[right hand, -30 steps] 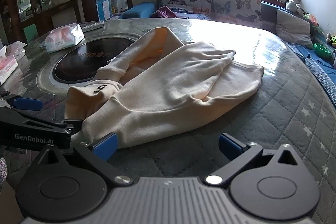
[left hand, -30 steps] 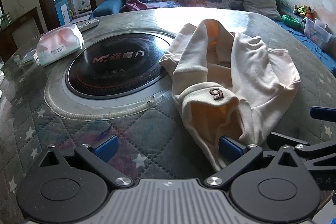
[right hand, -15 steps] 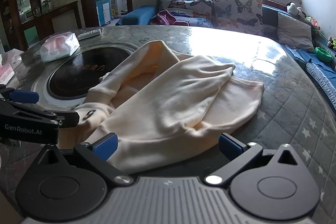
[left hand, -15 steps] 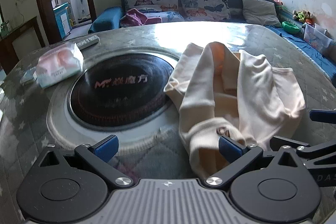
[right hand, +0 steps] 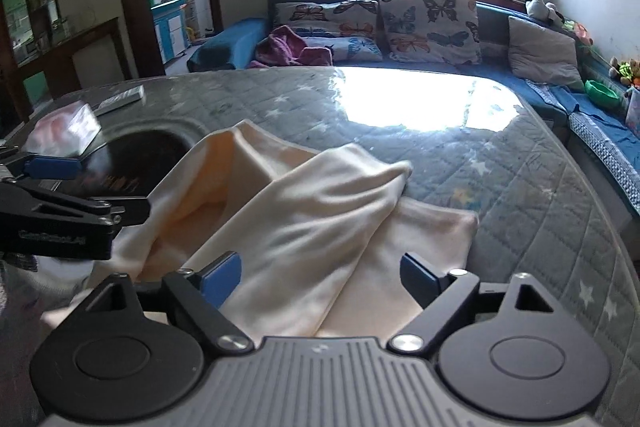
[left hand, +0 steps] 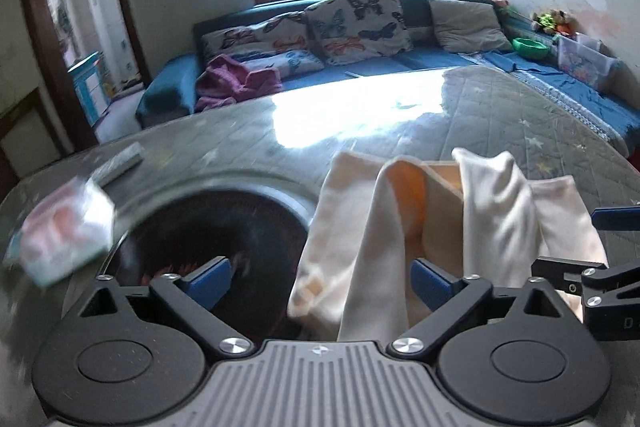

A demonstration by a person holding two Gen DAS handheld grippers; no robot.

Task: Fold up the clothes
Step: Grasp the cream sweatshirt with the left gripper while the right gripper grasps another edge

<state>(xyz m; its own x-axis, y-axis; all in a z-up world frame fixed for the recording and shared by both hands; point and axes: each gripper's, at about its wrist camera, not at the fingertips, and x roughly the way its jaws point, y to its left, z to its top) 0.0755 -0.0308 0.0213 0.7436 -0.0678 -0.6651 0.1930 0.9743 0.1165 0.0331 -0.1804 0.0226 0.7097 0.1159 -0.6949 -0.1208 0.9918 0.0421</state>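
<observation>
A cream sweatshirt (left hand: pixel 376 227) lies crumpled on the quilted table, its near edge under my left gripper (left hand: pixel 320 277), which is open with the cloth passing between its blue fingertips (left hand: pixel 430 279). In the right wrist view the same sweatshirt (right hand: pixel 304 219) runs under my right gripper (right hand: pixel 320 273), also open, with blue fingertips (right hand: pixel 220 277) wide apart above the cloth. Each gripper shows at the edge of the other's view: the right one at the right edge of the left wrist view (left hand: pixel 600 255), the left one at the left edge of the right wrist view (right hand: pixel 72 203).
A black round cooktop (left hand: pixel 208 223) is set in the table left of the sweatshirt. A tissue pack (left hand: pixel 60 231) and a remote (left hand: pixel 120 163) lie at the left. A blue sofa with butterfly cushions (right hand: pixel 400 23) stands behind the table (right hand: pixel 520 167).
Both grippers have risen and pulled back toward the near edge, so both views look down from higher. The sweatshirt's near part has been lifted and bunched; the left view is motion-blurred.
</observation>
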